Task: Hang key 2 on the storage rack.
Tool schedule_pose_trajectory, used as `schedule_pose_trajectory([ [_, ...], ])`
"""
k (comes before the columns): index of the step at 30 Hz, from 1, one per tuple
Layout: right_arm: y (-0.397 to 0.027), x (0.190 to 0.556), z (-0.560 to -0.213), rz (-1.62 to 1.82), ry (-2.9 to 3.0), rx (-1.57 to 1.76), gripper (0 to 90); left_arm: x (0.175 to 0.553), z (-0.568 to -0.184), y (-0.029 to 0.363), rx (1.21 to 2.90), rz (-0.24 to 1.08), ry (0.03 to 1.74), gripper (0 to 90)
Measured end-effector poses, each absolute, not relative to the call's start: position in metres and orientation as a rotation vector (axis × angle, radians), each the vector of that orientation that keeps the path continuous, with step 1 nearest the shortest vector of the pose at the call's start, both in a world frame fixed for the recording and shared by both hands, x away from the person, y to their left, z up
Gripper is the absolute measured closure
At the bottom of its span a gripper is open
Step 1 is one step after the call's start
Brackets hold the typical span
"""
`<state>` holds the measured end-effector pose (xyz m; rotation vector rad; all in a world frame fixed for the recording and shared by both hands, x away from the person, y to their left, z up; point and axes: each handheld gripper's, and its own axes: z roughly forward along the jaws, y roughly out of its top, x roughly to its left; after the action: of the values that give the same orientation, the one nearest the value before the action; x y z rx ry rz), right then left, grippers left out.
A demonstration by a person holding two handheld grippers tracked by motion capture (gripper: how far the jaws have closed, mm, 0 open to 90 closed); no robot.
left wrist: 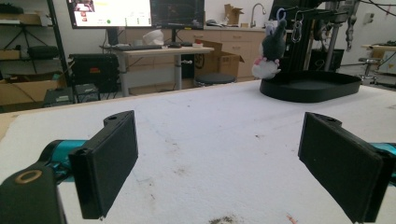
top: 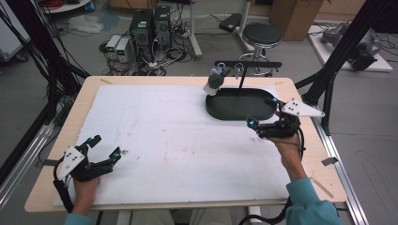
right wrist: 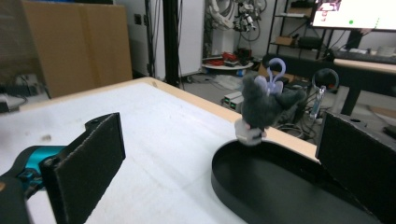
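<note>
1. Plush [top: 216, 79], grey and fuzzy, hangs from a stand [top: 241, 77] over the oval black tray [top: 224, 110]; its hook is hard to make out.
2. Your left gripper [top: 105, 149] rests on the white mat [top: 178, 140], jaws apart.
3. Your right gripper [top: 262, 111] sits at the tray's near rim, jaws apart.

A lab: computer towers [top: 149, 24], monitors [left wrist: 135, 11], tangled cables [top: 164, 58] on the floor

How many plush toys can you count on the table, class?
1. A grey plush toy hangs by its loop from the stand's bar, at the far-left rim of the black oval tray. Both tools are open and empty.
</note>
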<state>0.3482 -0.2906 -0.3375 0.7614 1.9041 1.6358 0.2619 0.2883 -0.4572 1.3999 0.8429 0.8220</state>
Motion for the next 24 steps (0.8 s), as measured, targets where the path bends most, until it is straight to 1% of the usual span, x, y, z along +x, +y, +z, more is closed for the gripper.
schedule_pose_trajectory([
  [5,-0.29,0.331,-0.362,1.65,1.873,0.742,0.6,0.262,-0.457,0.288,1.402,0.822,0.84,12.4],
  [14,-0.294,0.315,-0.403,1.632,1.853,0.802,0.6,0.261,-0.457,0.288,1.403,0.826,0.837,12.4],
  [17,-0.296,0.309,-0.417,1.593,1.831,0.792,0.6,0.261,-0.457,0.288,1.403,0.826,0.837,12.3],
  [24,-0.302,0.296,-0.448,1.63,1.77,0.763,0.6,0.261,-0.457,0.288,1.403,0.828,0.837,12.4],
])
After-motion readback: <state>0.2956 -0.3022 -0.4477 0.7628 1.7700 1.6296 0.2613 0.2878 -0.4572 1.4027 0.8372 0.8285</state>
